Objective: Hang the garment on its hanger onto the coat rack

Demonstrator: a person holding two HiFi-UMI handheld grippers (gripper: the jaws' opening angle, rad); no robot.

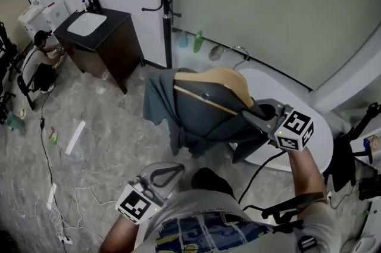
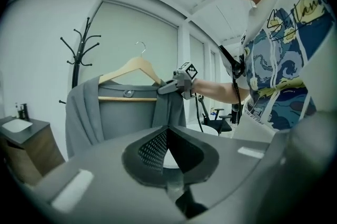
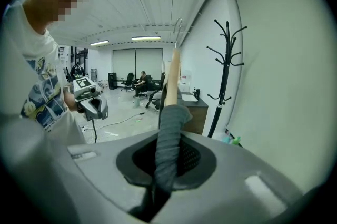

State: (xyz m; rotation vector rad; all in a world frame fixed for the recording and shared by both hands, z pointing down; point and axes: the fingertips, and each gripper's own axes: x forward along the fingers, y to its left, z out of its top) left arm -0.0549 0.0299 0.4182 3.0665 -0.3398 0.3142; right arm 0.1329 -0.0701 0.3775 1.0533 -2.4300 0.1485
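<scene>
A grey garment (image 1: 196,115) hangs on a wooden hanger (image 1: 226,82) held in the air in front of me. My right gripper (image 1: 253,115) is shut on the garment's shoulder over the right end of the hanger. In the right gripper view the grey fabric (image 3: 167,133) sits between the jaws and the hanger (image 3: 172,67) rises above it. The black coat rack (image 1: 167,13) stands by the wall beyond the garment, apart from it. My left gripper (image 1: 172,171) is low near my body, shut and empty. From the left gripper view the garment (image 2: 126,112) hangs right of the rack (image 2: 79,59).
A dark cabinet with a white sink (image 1: 98,37) stands left of the rack. A white tub (image 1: 315,133) lies along the wall at the right, with bottles (image 1: 196,41) at its far end. A person (image 1: 41,61) crouches at the far left. Cables (image 1: 53,186) trail over the floor.
</scene>
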